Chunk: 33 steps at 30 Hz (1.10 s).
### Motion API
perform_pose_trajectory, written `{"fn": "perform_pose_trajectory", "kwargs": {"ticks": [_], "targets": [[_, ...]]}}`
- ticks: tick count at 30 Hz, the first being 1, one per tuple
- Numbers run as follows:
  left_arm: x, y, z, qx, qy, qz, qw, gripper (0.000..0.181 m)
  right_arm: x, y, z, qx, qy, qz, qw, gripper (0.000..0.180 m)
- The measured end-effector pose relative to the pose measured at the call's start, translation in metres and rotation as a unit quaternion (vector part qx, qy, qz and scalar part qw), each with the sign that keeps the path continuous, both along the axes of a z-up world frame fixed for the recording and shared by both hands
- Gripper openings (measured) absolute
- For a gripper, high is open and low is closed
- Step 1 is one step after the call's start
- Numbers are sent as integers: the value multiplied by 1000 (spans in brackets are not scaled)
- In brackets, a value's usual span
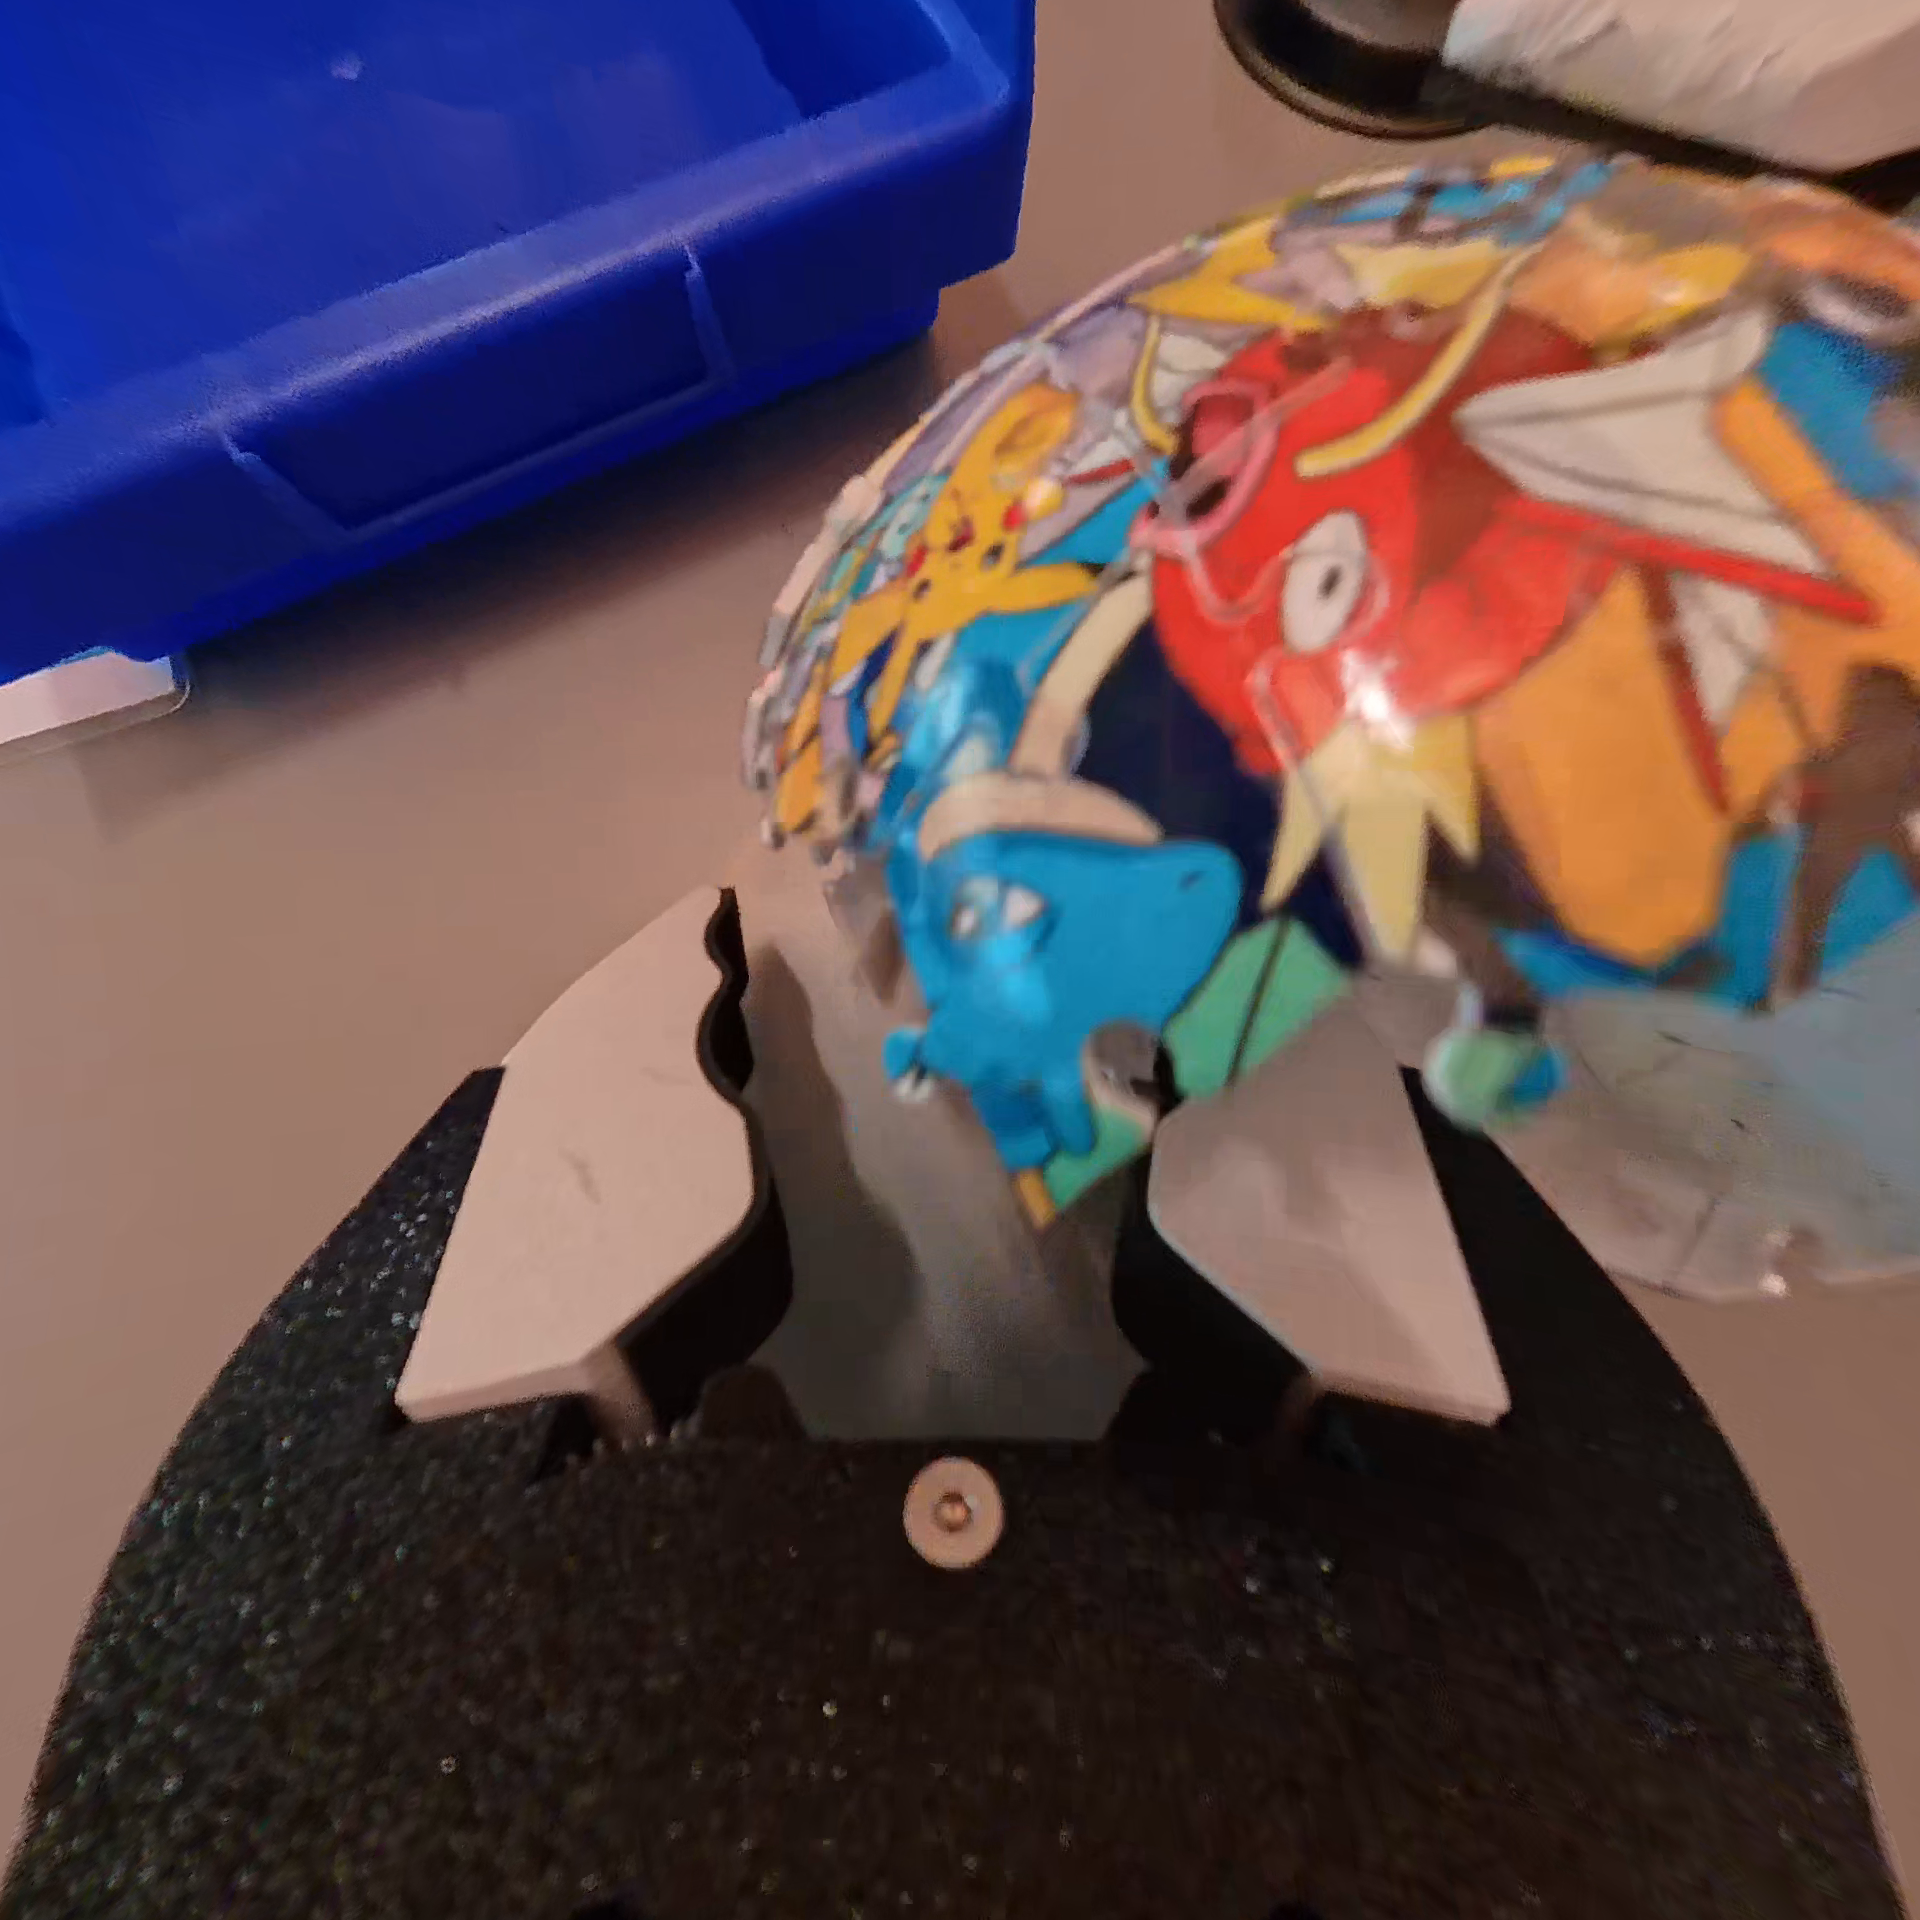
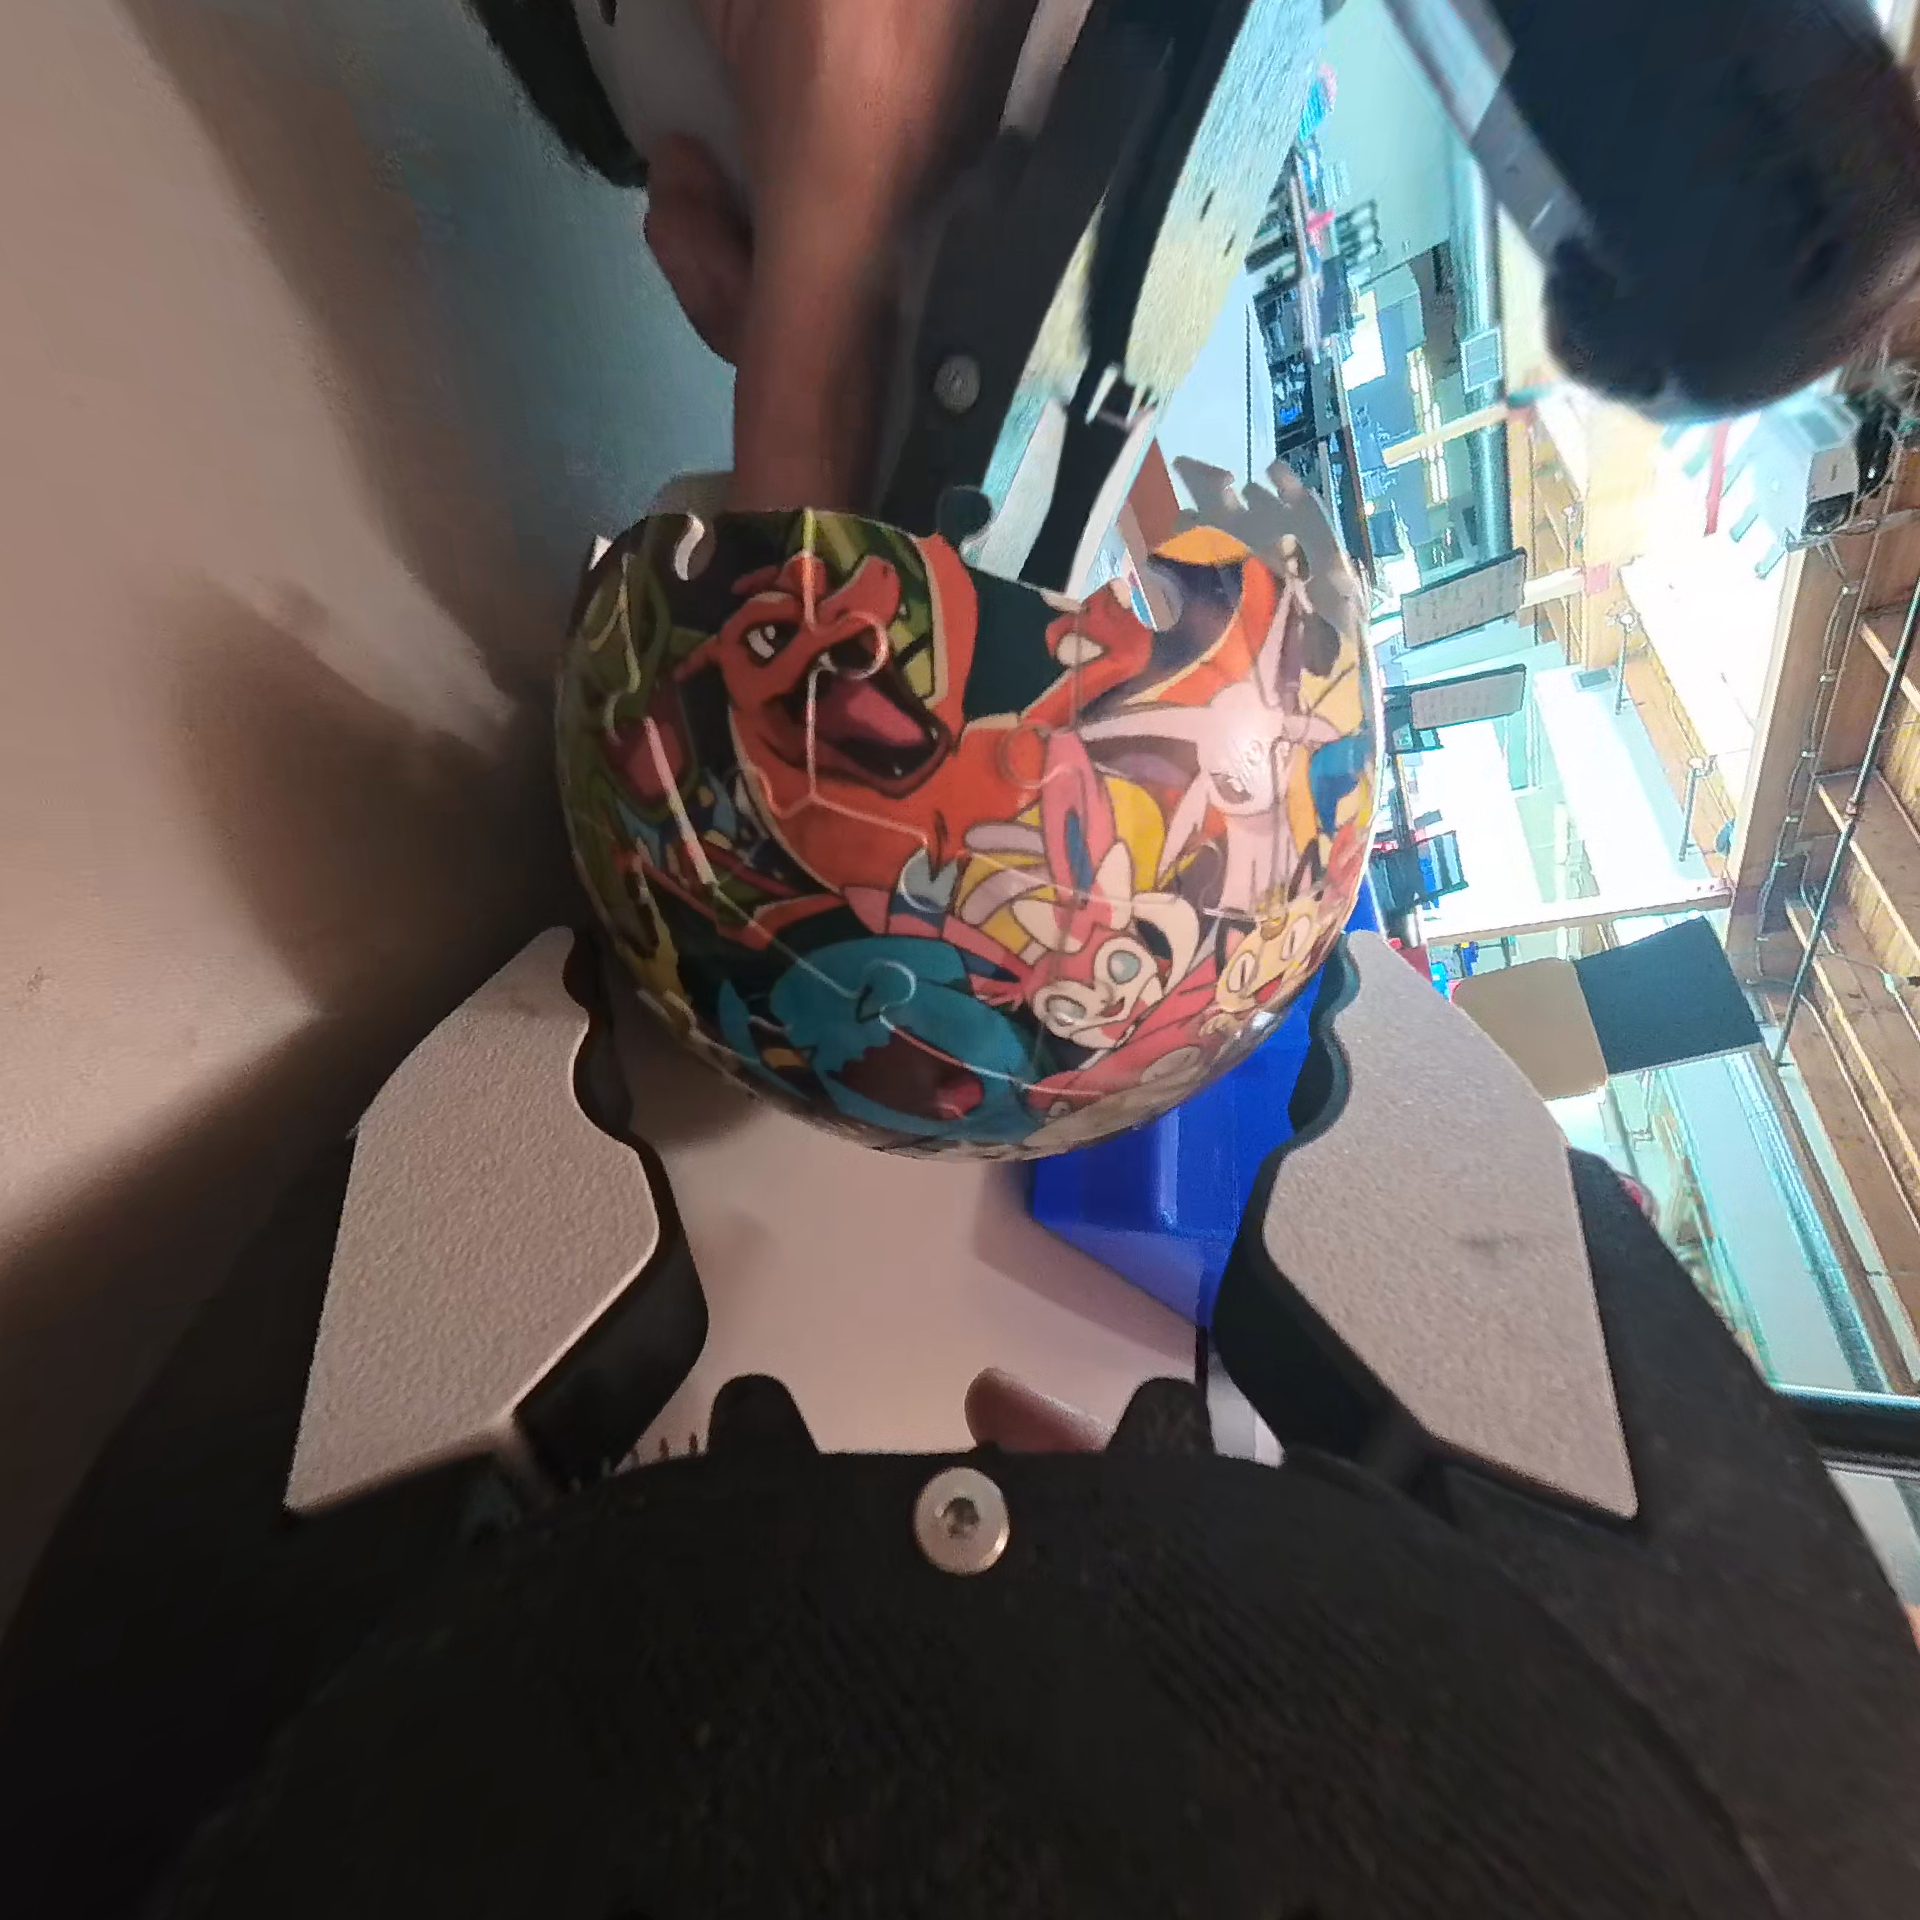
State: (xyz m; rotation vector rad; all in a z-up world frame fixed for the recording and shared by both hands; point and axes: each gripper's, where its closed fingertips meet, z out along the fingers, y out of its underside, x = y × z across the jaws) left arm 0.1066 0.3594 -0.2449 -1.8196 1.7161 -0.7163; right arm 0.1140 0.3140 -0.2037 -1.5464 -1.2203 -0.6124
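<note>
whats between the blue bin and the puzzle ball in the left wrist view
Only bare tan tabletop separates the blue bin from the puzzle ball, as the left wrist view shows.

It looked like a workshop or lab: beyond a big window (image 2: 1558, 727) ran rows of wooden shelving (image 2: 1860, 831) and metal racks crowded with equipment, all tilted in the right wrist view. A plain grey bench (image 1: 416, 935) carried a blue plastic parts bin (image 1: 468, 312), the kind used for sorting stock.

A blue bin (image 1: 499, 312) on the grey table (image 1: 312, 935), shelving (image 2: 1849, 727) behind
</note>
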Motion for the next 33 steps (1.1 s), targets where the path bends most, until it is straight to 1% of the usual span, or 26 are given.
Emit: {"fn": "perform_pose_trajectory", "kwargs": {"ticks": [1,5,9,15,20,25,29,33], "targets": [[-2,0,3,-7,-6,1,1000,76,1,0,0,0,2,-1,1000,126],[-9,0,12,-35,-19,-2,999,75,4,-3,-1,-5,7,-2,1000,125],[-10,2,20,-43,-39,1,998,73,6,-10,-2,-12,13,3,1000,125],[-9,0,19,-60,-44,-5,997,69,13,-21,-5,-30,45,5,999,125],[-8,1,24,-44,-57,-10,997,66,19,-27,-9,-38,56,-8,998,117],[-9,1,36,-58,-85,-11,995,61,19,-32,-15,-53,55,-20,997,101],[-12,-1,40,-53,-91,-27,994,44,18,-35,-15,-46,40,-32,998,98],[-12,2,43,-23,-102,-27,994,24,18,-39,-14,-49,9,-34,998,98]]}}
